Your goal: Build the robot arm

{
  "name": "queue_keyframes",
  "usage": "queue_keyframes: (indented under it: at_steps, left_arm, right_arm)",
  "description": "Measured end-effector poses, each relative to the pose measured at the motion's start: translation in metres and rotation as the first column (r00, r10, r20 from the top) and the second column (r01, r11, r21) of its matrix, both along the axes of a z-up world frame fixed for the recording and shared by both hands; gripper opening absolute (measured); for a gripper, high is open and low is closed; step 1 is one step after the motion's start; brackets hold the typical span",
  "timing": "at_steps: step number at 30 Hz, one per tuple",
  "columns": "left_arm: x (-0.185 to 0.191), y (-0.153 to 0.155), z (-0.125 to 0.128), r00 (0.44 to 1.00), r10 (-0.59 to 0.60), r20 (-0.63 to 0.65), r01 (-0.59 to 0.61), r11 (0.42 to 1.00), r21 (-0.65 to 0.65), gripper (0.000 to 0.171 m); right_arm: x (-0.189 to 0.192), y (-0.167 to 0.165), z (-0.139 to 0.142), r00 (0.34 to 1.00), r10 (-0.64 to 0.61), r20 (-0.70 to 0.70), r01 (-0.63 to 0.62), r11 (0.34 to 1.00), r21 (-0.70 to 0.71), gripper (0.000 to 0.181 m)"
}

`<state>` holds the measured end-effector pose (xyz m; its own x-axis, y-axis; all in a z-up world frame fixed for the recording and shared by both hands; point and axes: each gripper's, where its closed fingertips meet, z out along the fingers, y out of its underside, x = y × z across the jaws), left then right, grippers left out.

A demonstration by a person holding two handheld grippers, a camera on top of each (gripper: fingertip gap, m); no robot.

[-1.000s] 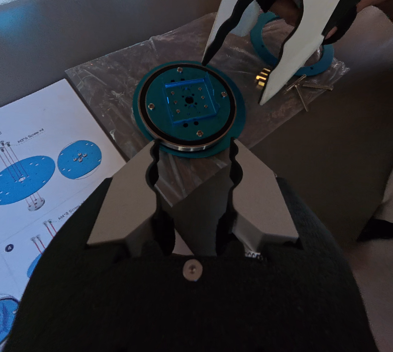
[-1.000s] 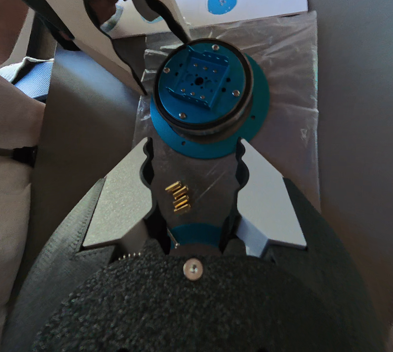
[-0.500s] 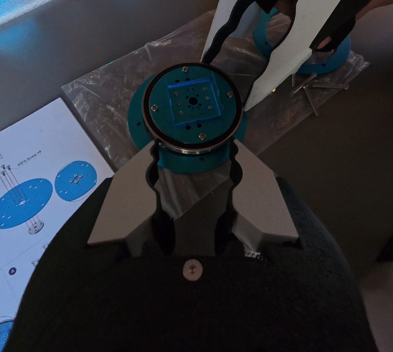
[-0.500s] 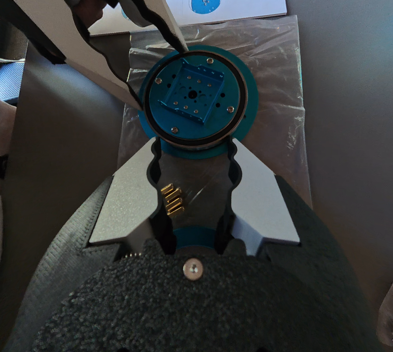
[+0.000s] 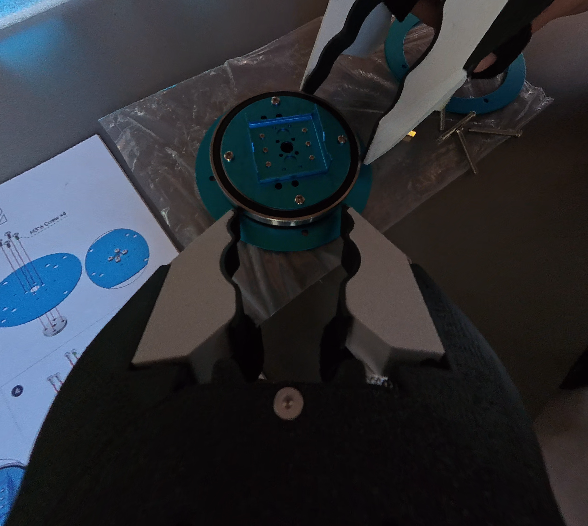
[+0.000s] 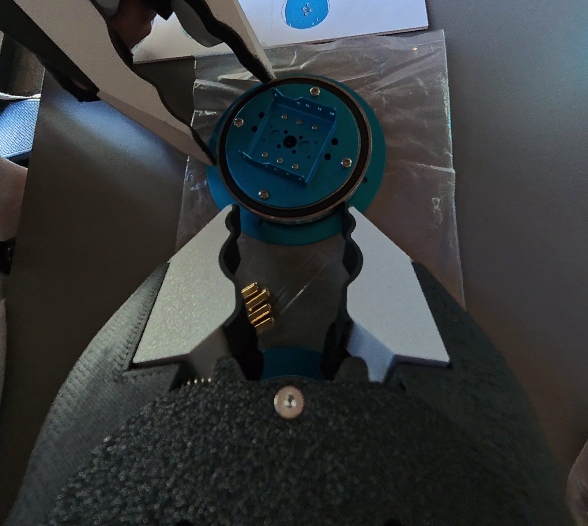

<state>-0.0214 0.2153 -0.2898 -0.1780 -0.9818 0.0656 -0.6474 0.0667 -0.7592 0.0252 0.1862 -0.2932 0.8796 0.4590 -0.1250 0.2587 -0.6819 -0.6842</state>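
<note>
1. A round blue turntable assembly (image 5: 284,158) sits near the middle of a clear plastic bag (image 5: 165,135) spread flat on a dark grey counter (image 5: 461,272). It is a wide teal base disc (image 6: 375,161) carrying a raised blue plate ringed in black and silver, with a square blue bracket (image 6: 291,140) screwed on top.
2. The left gripper (image 5: 289,215) has its two fingers spread apart, the tips standing at the near rim of the assembly, one at each side. Whether they touch the ring cannot be told; nothing is clamped between them.
3. The right gripper (image 6: 288,213) is likewise spread wide, its tips at the opposite rim of the same assembly. In the left wrist view its white fingers (image 5: 413,91) reach down to the far and right edges of the ring.
4. Four small brass standoffs (image 6: 257,309) lie side by side on the bag, between the right gripper's fingers and near its left finger.
5. A blue flat ring (image 5: 483,97) lies toward the far right corner of the bag, partly hidden behind the right gripper.
6. Several long steel screws (image 5: 461,135) lie scattered just beside that ring at the bag's right edge.
7. A white instruction sheet (image 5: 63,224) with blue disc drawings lies on the counter touching the bag's left edge.
</note>
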Motion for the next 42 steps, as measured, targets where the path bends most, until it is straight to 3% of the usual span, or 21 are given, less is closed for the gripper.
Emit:
queue_keyframes:
  at_steps: [6,13,17,22,27,33,39,42]
  left_arm:
    - [-0.01,-0.002,0.008,1.0,-0.013,0.021,0.014,1.0,-0.025,0.064]
    - [-0.032,-0.01,0.018,0.997,-0.048,0.062,0.05,0.998,-0.029,0.063]
    - [-0.027,-0.02,0.026,0.995,-0.049,0.088,0.053,0.997,-0.052,0.062]
    - [-0.011,-0.045,0.039,0.986,-0.097,0.139,0.103,0.994,-0.035,0.062]
    - [0.028,-0.083,0.041,0.983,-0.115,0.14,0.127,0.989,-0.078,0.061]
    - [0.076,-0.126,0.009,0.988,-0.157,0.0,0.156,0.983,-0.101,0.057]
    - [0.084,-0.136,-0.001,0.984,-0.177,-0.027,0.173,0.979,-0.11,0.05]
    - [0.085,-0.134,-0.003,0.985,-0.17,-0.016,0.168,0.983,-0.074,0.05]
  right_arm:
    - [0.018,-0.013,0.015,0.999,-0.048,-0.008,0.048,0.999,0.01,0.067]
    - [0.068,-0.089,0.032,0.973,-0.23,0.021,0.23,0.973,-0.003,0.045]
    - [0.08,-0.125,0.03,0.944,-0.329,-0.009,0.329,0.944,0.0,0.044]
    - [0.083,-0.154,0.011,0.924,-0.383,-0.003,0.383,0.923,-0.036,0.056]
    - [0.103,-0.162,0.001,0.883,-0.46,0.091,0.463,0.886,-0.013,0.063]
    - [0.104,-0.162,-0.001,0.885,-0.464,-0.018,0.463,0.885,-0.055,0.061]
    - [0.095,-0.163,0.003,0.858,-0.48,-0.182,0.468,0.877,-0.105,0.06]
    - [0.093,-0.157,0.007,0.813,-0.501,-0.296,0.491,0.864,-0.113,0.061]
